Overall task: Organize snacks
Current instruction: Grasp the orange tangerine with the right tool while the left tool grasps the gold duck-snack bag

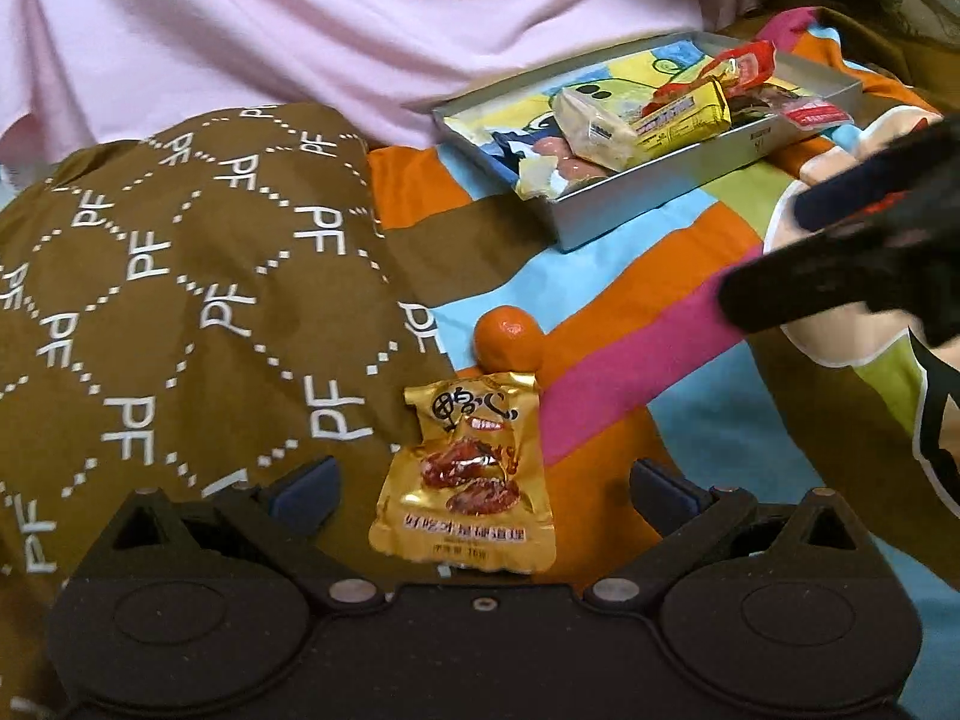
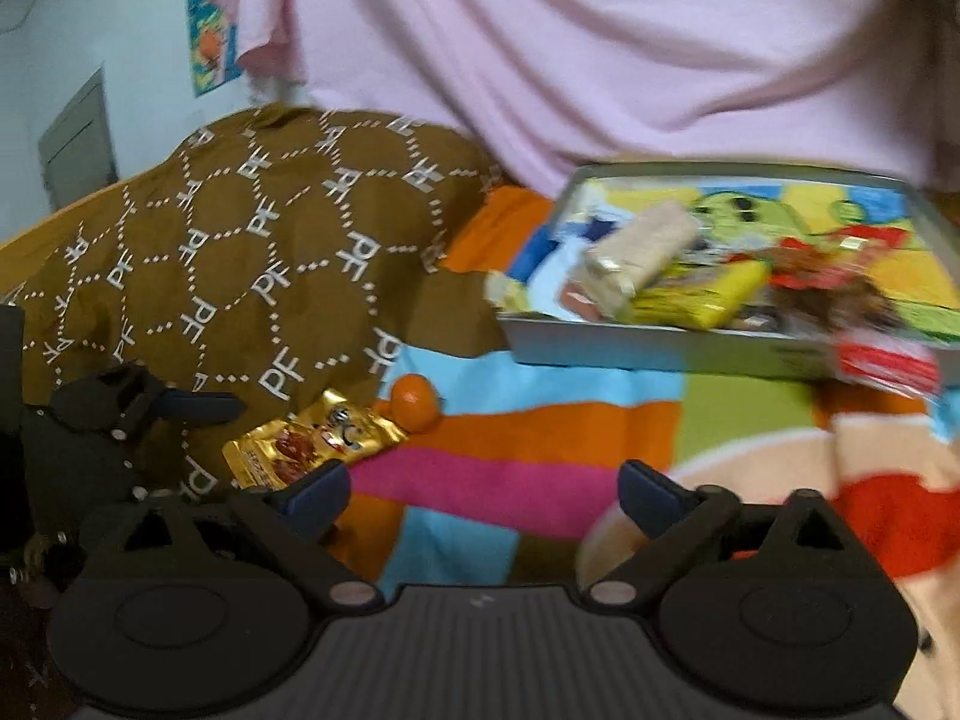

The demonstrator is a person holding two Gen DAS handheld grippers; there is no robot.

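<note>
A gold snack packet (image 1: 465, 474) lies on the colourful bedspread between the open fingers of my left gripper (image 1: 480, 489), which holds nothing. A small orange (image 1: 509, 339) sits just beyond it. Both show in the right wrist view, the packet (image 2: 312, 444) and the orange (image 2: 414, 402), with the left gripper (image 2: 180, 420) beside them. A grey tray (image 1: 636, 210) at the far right holds several wrapped snacks, among them a yellow bar (image 1: 684, 120). My right gripper (image 2: 483, 489) is open and empty over the bedspread, short of the tray (image 2: 660, 342); it shows blurred at the right edge in the left wrist view (image 1: 852, 252).
A brown patterned cushion or leg cover (image 1: 180, 276) lies to the left of the packet. A person in a pink shirt (image 1: 360, 30) sits behind the tray. The striped bedspread (image 1: 660, 312) stretches between packet and tray.
</note>
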